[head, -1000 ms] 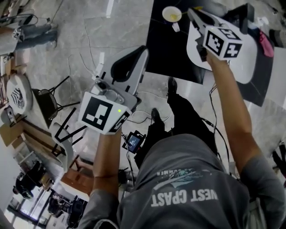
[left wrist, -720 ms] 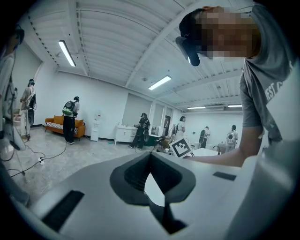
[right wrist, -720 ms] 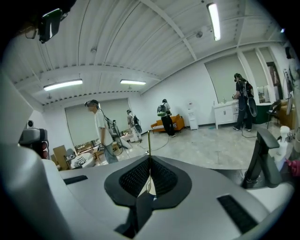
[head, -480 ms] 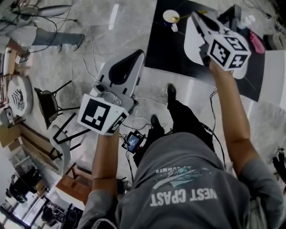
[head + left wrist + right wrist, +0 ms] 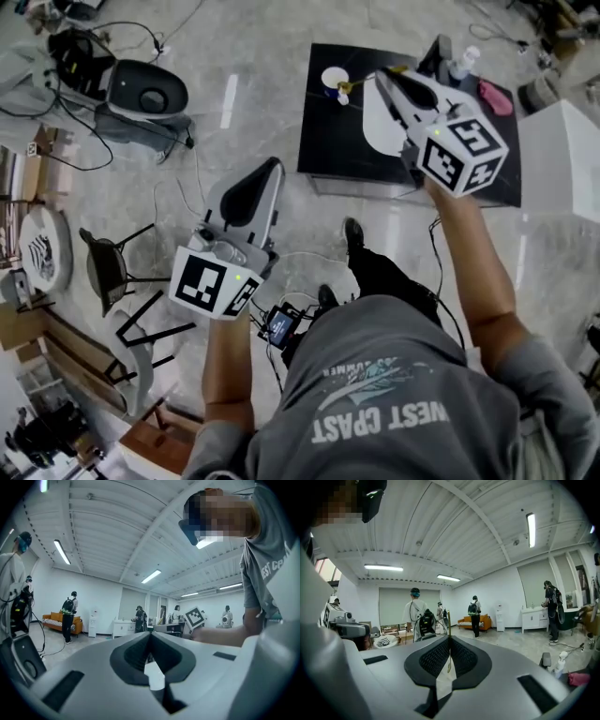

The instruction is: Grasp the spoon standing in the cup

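Between the pressed-together jaws of the right gripper (image 5: 449, 638) a thin gold spoon (image 5: 449, 666) is pinched, its handle rising above the tips. That reads as the grasp made. Just beyond those tips and to their left, the white cup (image 5: 334, 79) stands on the black counter (image 5: 323, 150). Whether the spoon's lower end is still in the cup, I cannot tell. Compared with a second ago, the cup lies a little farther from the tips, so the spoon is probably being drawn out. The left gripper (image 5: 265, 171) has stayed low over the floor, well back from the counter, its jaws together on nothing.
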### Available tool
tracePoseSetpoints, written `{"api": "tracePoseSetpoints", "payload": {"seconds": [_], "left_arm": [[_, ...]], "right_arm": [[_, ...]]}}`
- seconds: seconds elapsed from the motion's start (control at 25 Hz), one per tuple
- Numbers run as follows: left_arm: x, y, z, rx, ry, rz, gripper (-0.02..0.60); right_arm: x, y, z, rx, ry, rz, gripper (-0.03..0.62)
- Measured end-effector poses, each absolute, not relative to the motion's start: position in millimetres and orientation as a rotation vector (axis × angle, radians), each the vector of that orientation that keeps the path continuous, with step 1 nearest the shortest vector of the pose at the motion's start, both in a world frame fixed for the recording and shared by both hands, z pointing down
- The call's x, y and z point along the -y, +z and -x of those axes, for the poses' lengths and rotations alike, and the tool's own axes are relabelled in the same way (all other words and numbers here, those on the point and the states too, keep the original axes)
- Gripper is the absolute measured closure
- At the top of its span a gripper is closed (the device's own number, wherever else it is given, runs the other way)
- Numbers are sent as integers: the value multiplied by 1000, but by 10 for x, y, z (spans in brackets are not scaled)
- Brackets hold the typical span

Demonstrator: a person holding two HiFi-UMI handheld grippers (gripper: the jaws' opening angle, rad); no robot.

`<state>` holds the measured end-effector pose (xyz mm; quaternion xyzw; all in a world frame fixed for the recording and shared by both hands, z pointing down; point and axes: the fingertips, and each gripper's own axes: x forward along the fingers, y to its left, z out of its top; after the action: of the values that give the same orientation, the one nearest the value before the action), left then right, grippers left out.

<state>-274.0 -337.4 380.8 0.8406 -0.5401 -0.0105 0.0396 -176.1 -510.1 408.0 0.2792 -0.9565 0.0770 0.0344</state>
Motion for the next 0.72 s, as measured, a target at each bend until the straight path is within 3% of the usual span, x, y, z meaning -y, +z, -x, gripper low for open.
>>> {"api": "tracePoseSetpoints", "payload": {"seconds": [0.72], "left_arm": [[2491, 3116, 2483, 1682, -150, -2697, 580]], "right_arm": [[3541, 3064, 1468, 3027, 31, -726, 562]]}}
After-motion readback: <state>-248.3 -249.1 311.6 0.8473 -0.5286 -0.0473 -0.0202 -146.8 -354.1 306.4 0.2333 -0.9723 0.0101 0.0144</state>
